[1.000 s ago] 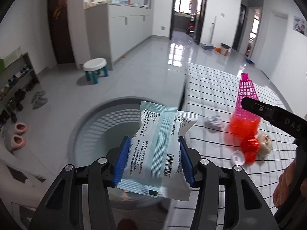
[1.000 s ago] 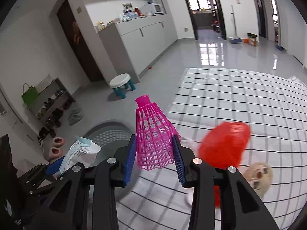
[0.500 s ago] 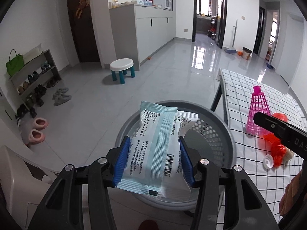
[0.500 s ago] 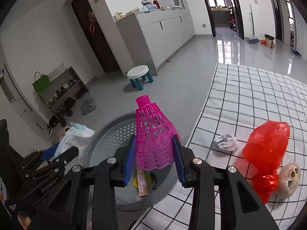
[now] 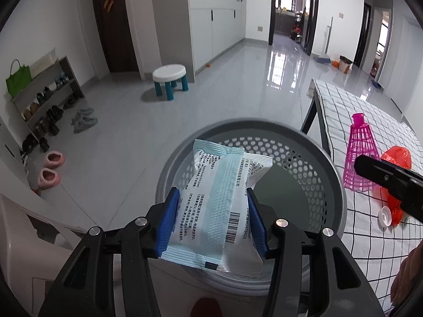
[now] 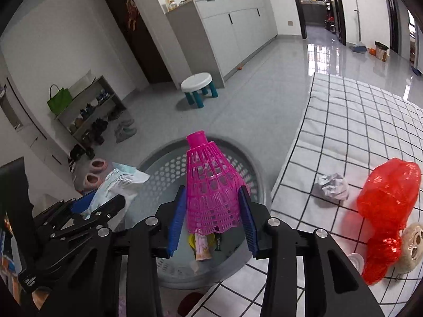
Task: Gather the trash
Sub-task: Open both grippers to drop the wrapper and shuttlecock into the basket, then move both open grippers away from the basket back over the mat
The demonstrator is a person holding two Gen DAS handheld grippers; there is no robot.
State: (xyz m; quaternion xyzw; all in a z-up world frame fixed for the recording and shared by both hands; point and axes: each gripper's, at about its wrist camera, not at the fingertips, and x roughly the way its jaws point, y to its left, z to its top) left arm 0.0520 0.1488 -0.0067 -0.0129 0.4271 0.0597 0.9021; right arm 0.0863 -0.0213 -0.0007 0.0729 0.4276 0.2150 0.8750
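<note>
My left gripper (image 5: 211, 222) is shut on a white and light-blue wipes packet (image 5: 224, 198) and holds it over the grey perforated trash basket (image 5: 298, 137). My right gripper (image 6: 211, 220) is shut on a pink plastic mesh cone (image 6: 208, 187) and holds it over the same basket (image 6: 164, 163), which has some wrappers at its bottom. The cone (image 5: 358, 155) and the right gripper also show at the right of the left wrist view. The packet (image 6: 116, 185) shows at the left of the right wrist view.
A table with a checked cloth (image 6: 357, 121) stands right of the basket. On it lie a red plastic bag (image 6: 386, 203), a crumpled paper ball (image 6: 333, 185), a small round toy face (image 6: 415, 243) and a white cap (image 5: 384, 215). A stool (image 5: 170, 75) and shoe rack (image 5: 42, 97) stand farther off.
Both grippers have moved left from above the table to above the basket, each still holding its item. The basket now fills the middle of both views.
</note>
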